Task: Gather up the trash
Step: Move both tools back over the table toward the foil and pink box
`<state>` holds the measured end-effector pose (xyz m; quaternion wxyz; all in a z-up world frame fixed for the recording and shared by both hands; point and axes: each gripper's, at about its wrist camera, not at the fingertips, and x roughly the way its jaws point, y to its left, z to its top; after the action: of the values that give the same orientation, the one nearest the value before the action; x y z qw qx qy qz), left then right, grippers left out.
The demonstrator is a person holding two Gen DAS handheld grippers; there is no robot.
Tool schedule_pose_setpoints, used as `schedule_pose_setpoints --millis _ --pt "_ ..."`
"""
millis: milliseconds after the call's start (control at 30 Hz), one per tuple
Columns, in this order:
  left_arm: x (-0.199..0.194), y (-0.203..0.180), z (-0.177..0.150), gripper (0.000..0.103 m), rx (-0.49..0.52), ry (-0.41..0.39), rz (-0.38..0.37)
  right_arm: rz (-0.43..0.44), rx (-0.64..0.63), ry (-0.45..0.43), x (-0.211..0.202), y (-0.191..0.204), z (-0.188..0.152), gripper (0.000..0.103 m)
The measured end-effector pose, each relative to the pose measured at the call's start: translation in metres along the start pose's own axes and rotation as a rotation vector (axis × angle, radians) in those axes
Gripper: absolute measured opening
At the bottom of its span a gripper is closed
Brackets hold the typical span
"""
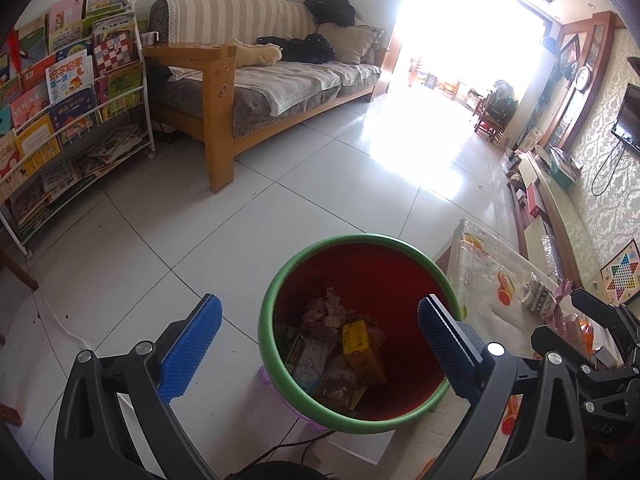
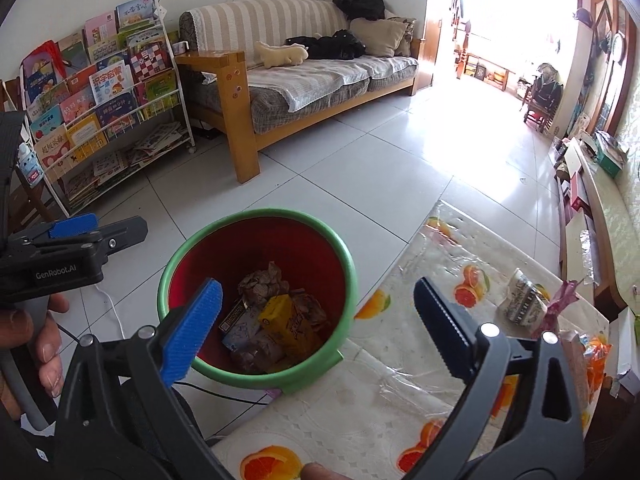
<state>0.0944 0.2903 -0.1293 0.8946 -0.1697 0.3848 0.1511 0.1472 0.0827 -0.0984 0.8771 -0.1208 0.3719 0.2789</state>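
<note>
Both grippers hang over the bin with jaws spread wide and nothing between them: the right gripper (image 2: 316, 328) and, to its left, the left gripper (image 1: 320, 344). Below them, the green-rimmed red bin (image 2: 256, 294) holds a yellow carton (image 2: 286, 322) and crumpled wrappers. Right of it, on the counter (image 2: 400, 380), lie a crushed carton (image 2: 522, 298) and a pink wrapper (image 2: 560, 304).

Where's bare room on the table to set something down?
Bare: the near tablecloth between the green-rimmed bin and the right gripper. Crowded: the far right corner, with the crumpled carton and pink wrapper.
</note>
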Motion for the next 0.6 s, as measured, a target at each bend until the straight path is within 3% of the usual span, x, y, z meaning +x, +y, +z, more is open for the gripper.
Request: schedule_pose_setpoints --millis 267,600 --pt "-0.016 -0.076 -0.018 0.095 0.126 0.006 -0.094 -0.082 0.098 -0.025 -0.059 -0.062 -0.045 0.096" --pt "-0.03 -0.185 -0.06 0.095 0.298 0.053 -0.23 -0.228 0.251 0.004 -0.112 -0.152 -0.127 0.096"
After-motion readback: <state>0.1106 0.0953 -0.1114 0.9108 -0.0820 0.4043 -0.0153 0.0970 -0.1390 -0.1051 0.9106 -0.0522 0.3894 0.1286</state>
